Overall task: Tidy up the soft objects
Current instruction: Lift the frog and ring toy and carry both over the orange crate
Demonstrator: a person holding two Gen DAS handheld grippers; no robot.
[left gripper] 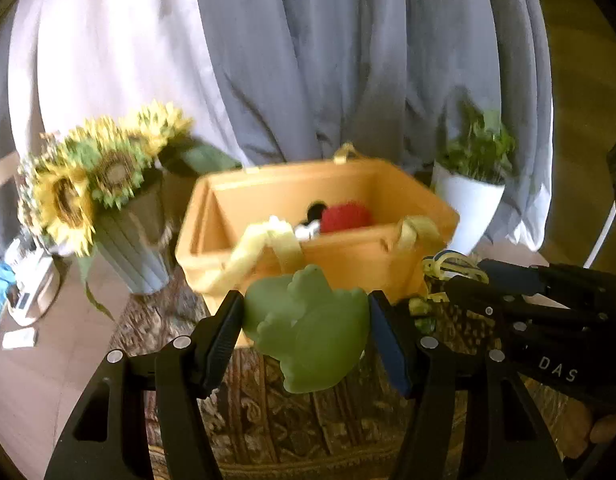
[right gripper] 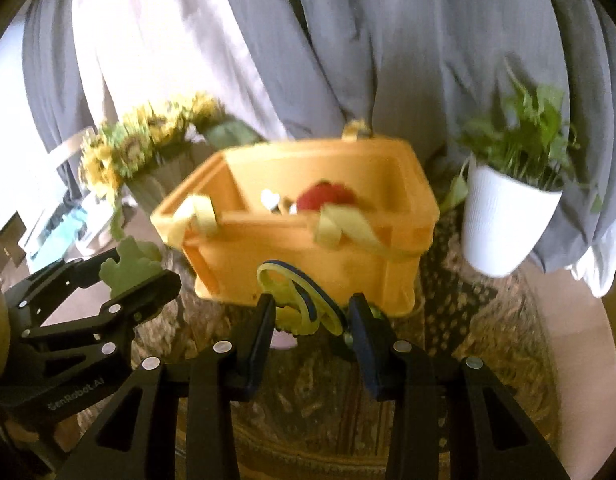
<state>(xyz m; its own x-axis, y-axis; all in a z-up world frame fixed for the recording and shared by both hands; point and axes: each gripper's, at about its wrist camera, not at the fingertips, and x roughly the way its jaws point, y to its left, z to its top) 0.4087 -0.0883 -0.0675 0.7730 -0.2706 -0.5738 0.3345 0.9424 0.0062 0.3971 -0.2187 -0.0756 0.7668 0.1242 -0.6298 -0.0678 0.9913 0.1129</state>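
Green squishy toy sits clamped between the left gripper jaws, low centre of frame, carried just short of the orange basket. Over on the right gripper, the jaws pinch a yellow ring toy, bottom centre. A red plush lies inside already. Looks like the carry stage; next, lift each over the rim and release.

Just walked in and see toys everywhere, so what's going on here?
A person is tidying soft toys with two handheld grippers. The left gripper clamps a green squishy toy, and the right gripper holds a yellow and blue ring toy. Both hover in front of the orange basket, which already contains a red plush.
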